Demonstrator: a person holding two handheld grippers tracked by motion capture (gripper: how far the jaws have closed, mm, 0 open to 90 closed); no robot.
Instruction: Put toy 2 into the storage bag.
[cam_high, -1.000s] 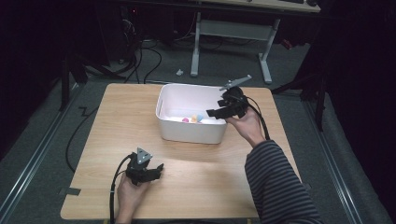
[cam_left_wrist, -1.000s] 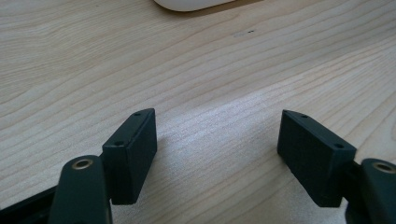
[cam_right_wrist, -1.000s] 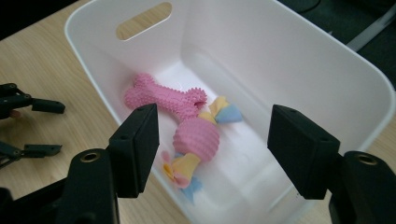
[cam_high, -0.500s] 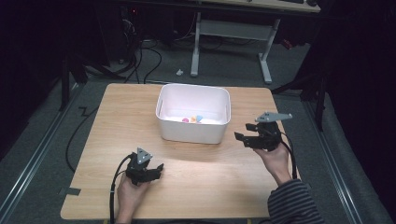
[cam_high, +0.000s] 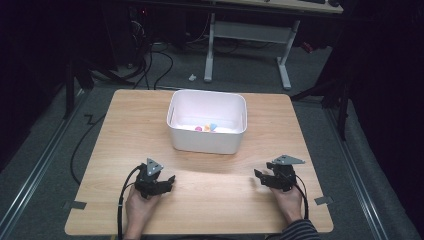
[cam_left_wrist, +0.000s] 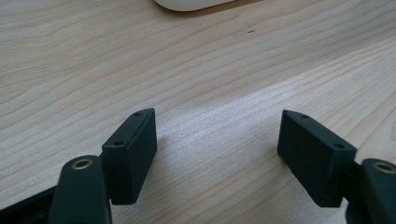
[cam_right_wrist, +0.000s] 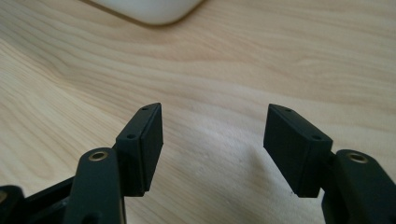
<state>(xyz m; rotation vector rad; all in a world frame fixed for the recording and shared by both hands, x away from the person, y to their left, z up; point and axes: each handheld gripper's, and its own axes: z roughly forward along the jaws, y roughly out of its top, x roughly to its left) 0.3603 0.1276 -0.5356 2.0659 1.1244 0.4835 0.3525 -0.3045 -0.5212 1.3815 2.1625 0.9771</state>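
Observation:
A white rectangular bin (cam_high: 207, 142) stands at the middle back of the wooden table (cam_high: 210, 200), with small pink, orange and blue pieces (cam_high: 206, 128) on its floor. My left gripper (cam_high: 167, 181) rests low on the table near the front left, held by a hand, jaws open over bare wood (cam_left_wrist: 217, 133). My right gripper (cam_high: 259, 176) sits near the front right, also open with nothing between its jaws (cam_right_wrist: 214, 126). The bin's rounded lower edge (cam_left_wrist: 191, 3) appears at the top of the left gripper view and as the bin corner (cam_right_wrist: 149, 9) in the right gripper view.
Bare wood lies between the two grippers and the bin. Beyond the table's far edge are a desk frame (cam_high: 247, 45) and cables (cam_high: 150, 60) on the grey floor. A cable (cam_high: 121, 200) trails from the left gripper off the front edge.
My right gripper has come away from the bin's right rim and moved down to the front right of the table. The left gripper has stayed put.

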